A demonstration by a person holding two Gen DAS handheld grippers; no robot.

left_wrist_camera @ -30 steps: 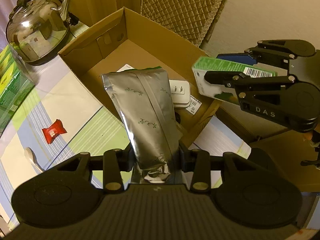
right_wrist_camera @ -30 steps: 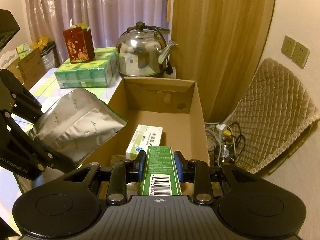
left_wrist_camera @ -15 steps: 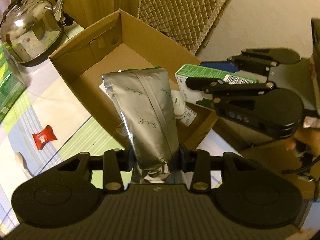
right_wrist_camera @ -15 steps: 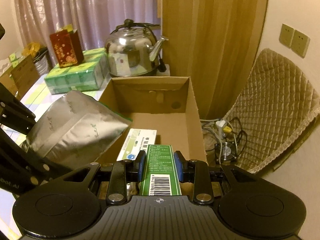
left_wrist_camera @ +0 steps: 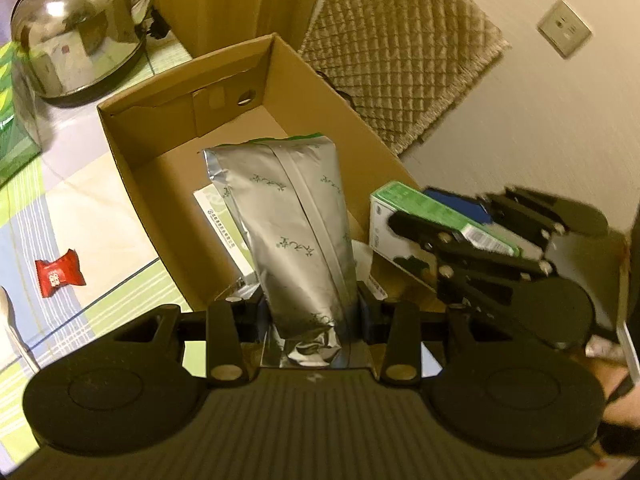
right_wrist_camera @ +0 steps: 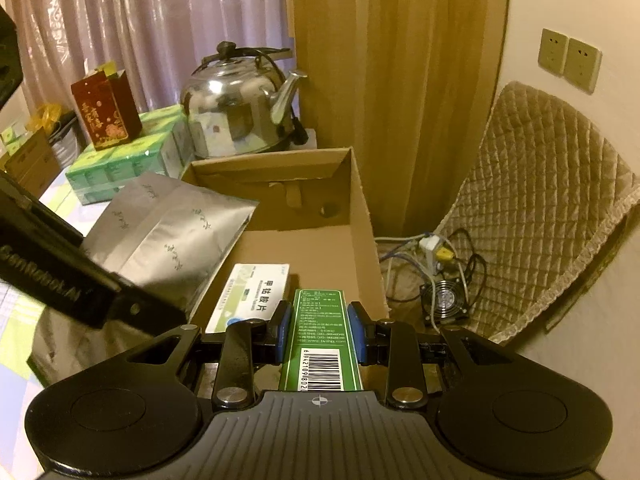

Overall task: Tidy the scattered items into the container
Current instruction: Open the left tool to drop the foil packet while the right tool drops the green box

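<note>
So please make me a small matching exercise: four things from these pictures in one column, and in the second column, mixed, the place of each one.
Things:
1. silver foil pouch
2. green box
3. white medicine box
4. red candy

Places:
A. lying on the tablecloth, outside the cardboard box
B. lying on the floor of the cardboard box
C. clamped in the left gripper
D. clamped in the right gripper

Pairs: 1-C, 2-D, 3-B, 4-A

— What do you see around the steel kettle (right_wrist_camera: 240, 108)?
— You've a red gift bag (right_wrist_camera: 106, 114) on green tissue packs (right_wrist_camera: 128, 160) left of it, 2 wall sockets (right_wrist_camera: 570, 60) and a quilted cushion (right_wrist_camera: 540, 208) far right.
</note>
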